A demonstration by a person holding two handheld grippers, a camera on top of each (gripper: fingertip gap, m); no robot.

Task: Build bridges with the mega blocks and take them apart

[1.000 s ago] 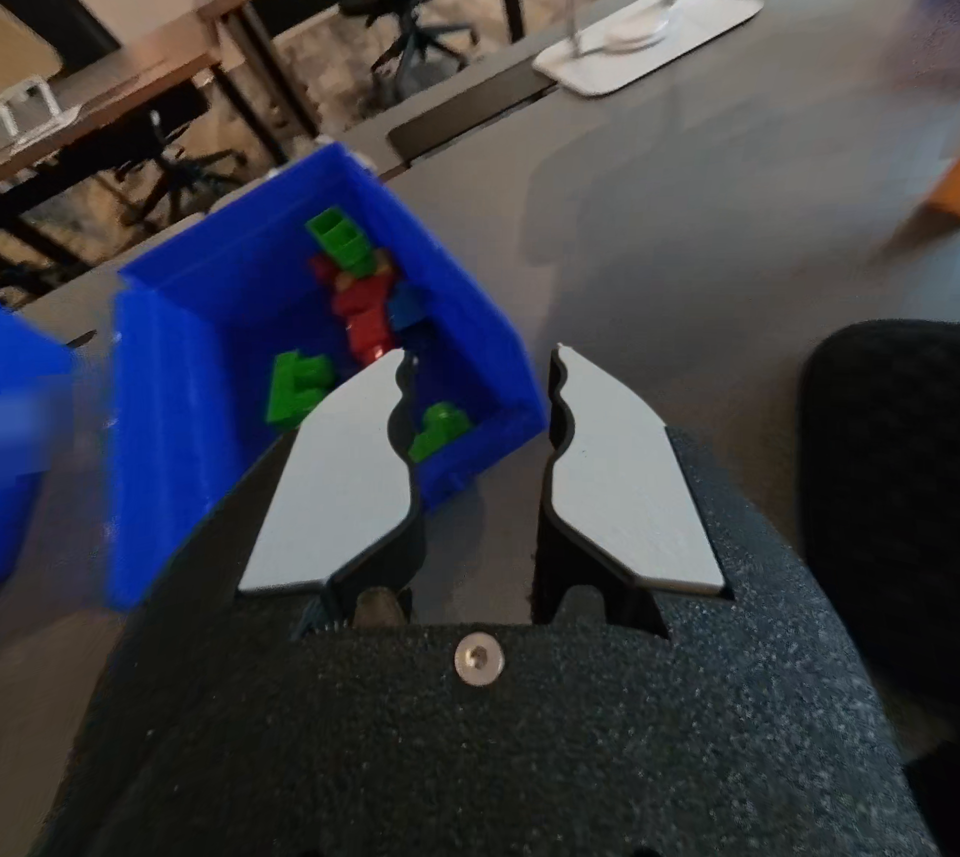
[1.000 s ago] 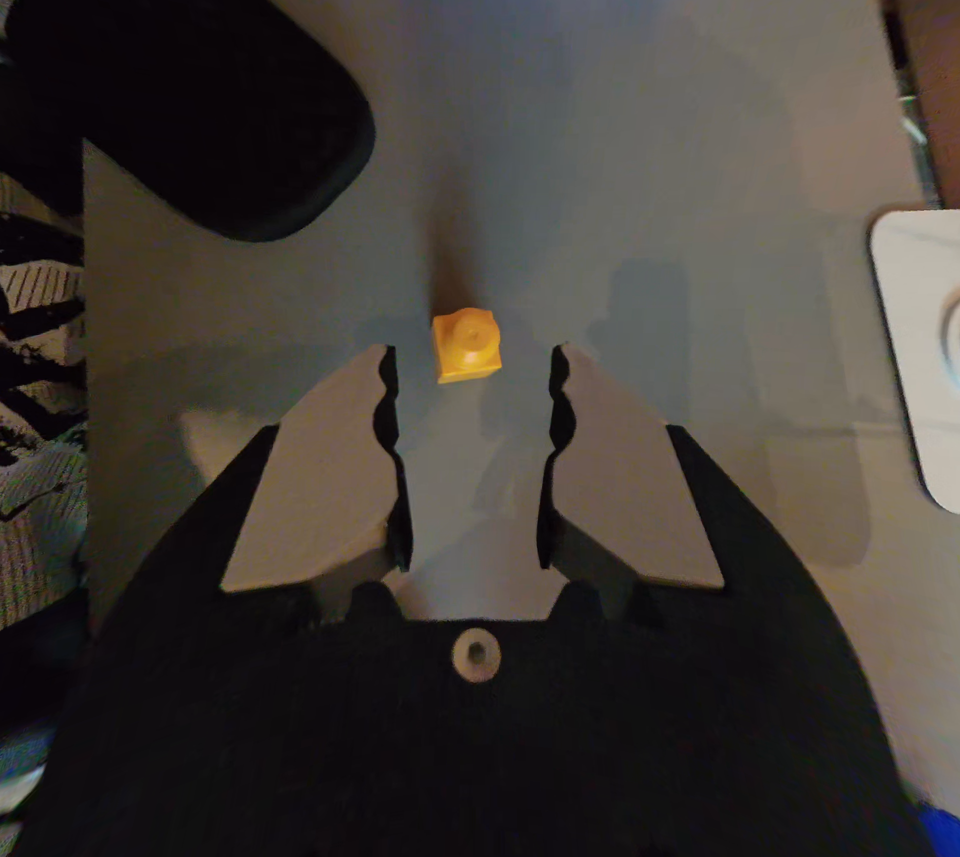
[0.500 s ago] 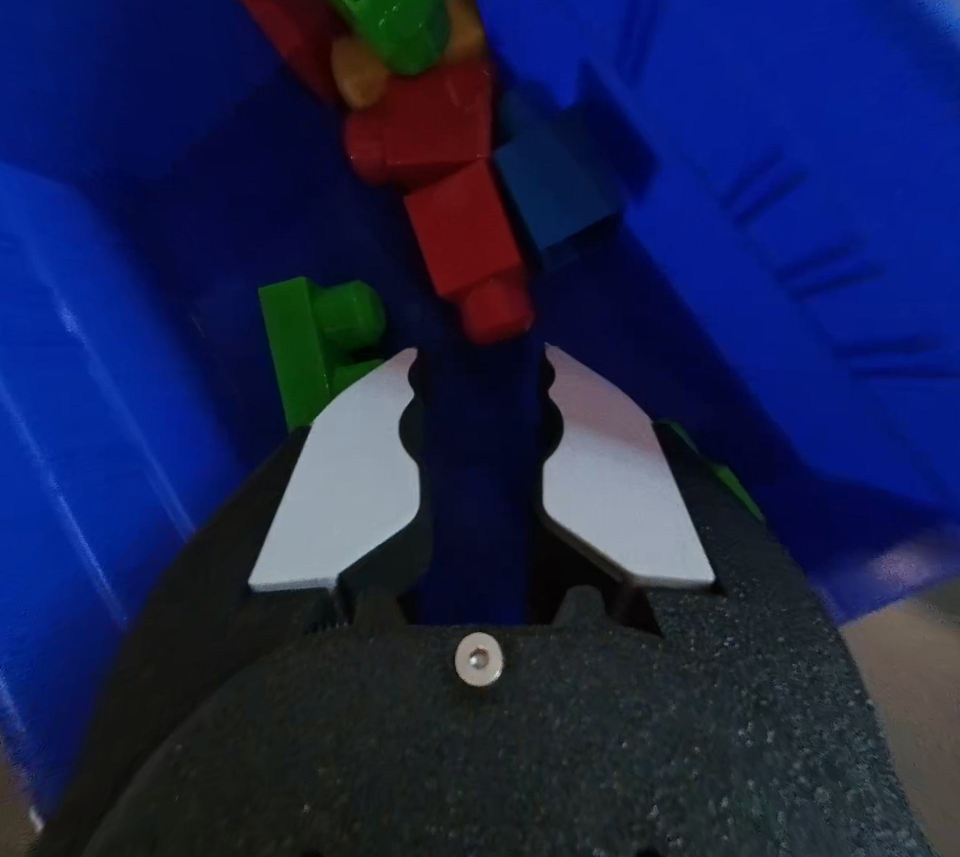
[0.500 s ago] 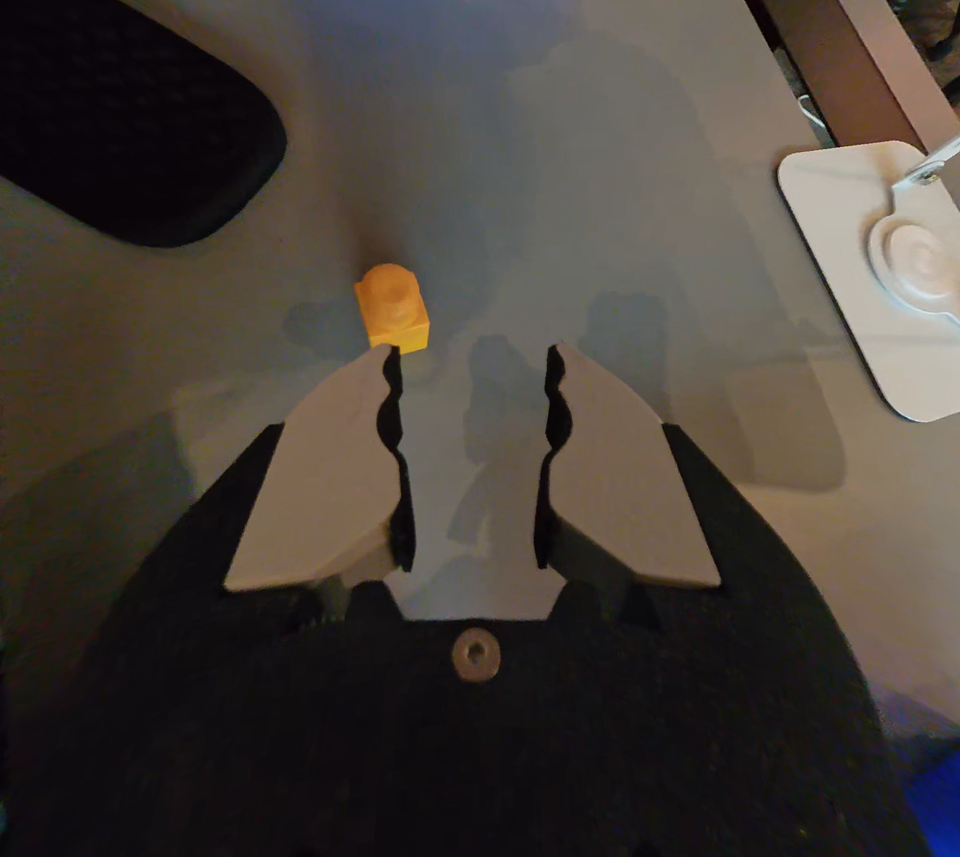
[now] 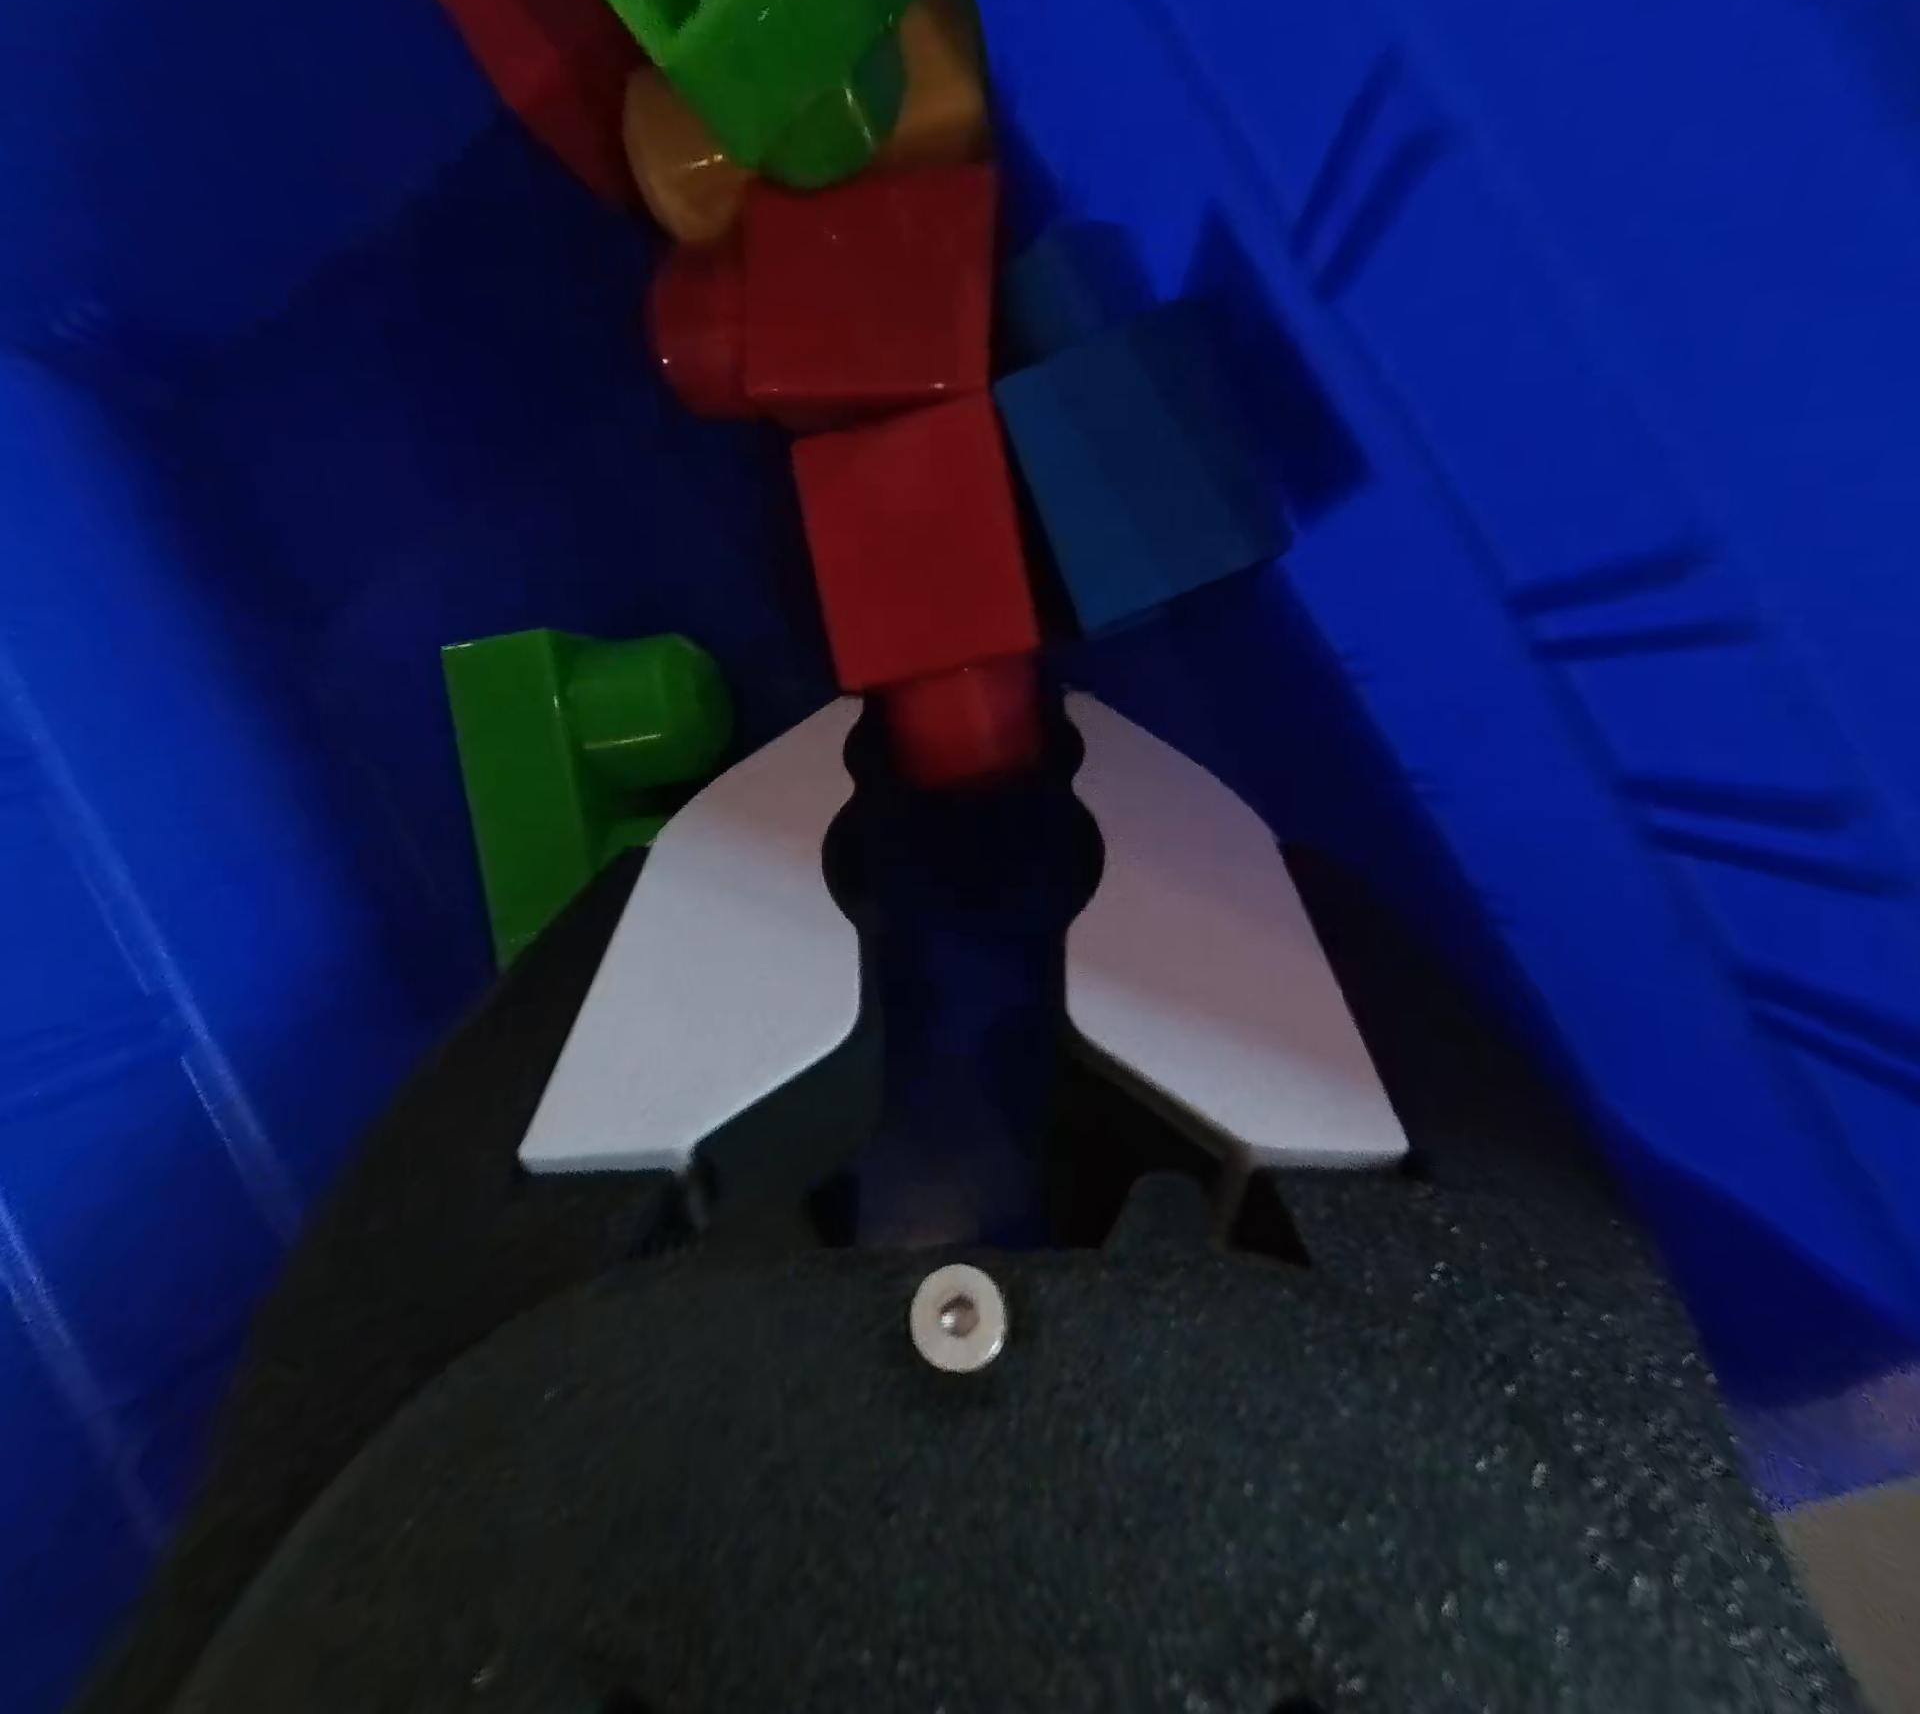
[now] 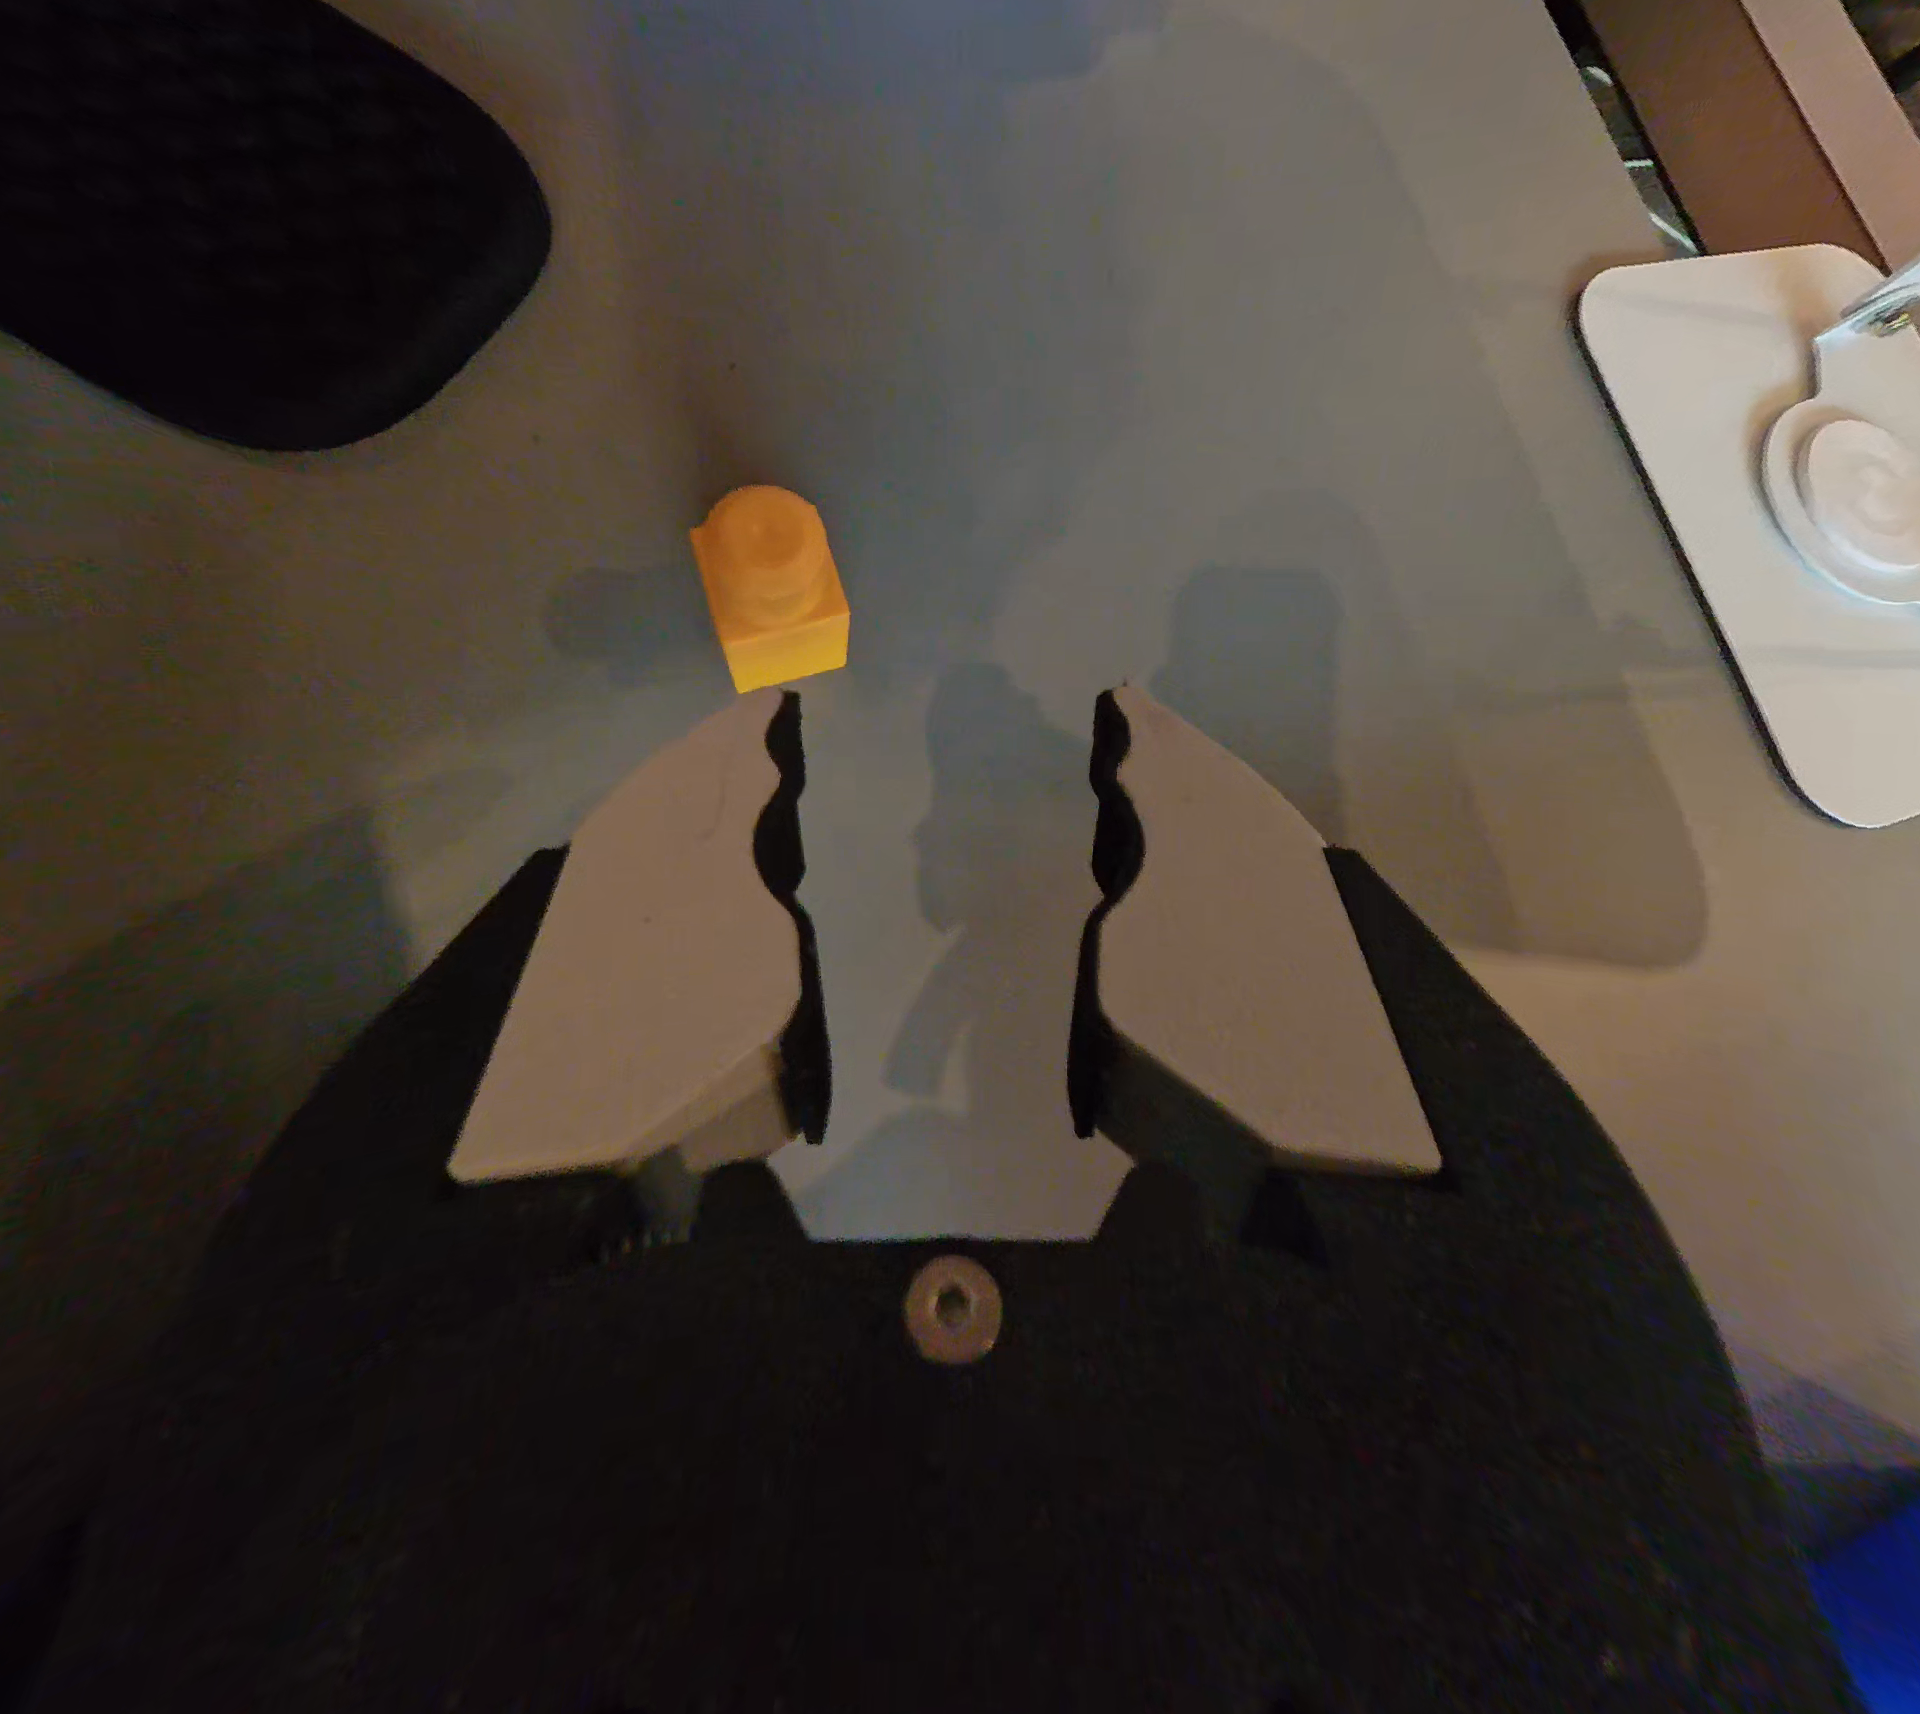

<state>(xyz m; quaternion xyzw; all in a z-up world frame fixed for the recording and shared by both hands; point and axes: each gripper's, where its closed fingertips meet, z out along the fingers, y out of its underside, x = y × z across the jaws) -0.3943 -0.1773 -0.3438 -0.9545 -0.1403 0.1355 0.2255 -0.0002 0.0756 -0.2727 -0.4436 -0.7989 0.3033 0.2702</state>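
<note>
Blue bin (image 5: 1558, 314), red block's (image 5: 914, 542) stud between left claw (image 5: 961, 714) tips.

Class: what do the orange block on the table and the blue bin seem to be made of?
Small orange one-stud block: likely moulded plastic, smooth and slightly glossy, with crisp edges. Large blue bin: probably rigid plastic too, judging by its sheen and moulded ribs.

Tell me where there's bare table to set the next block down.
Bare grey table lies between the orange block and the white stand base, and ahead of the open right hand-held gripper. The black pad fills the far left. The blue bin is crowded with blocks.
</note>
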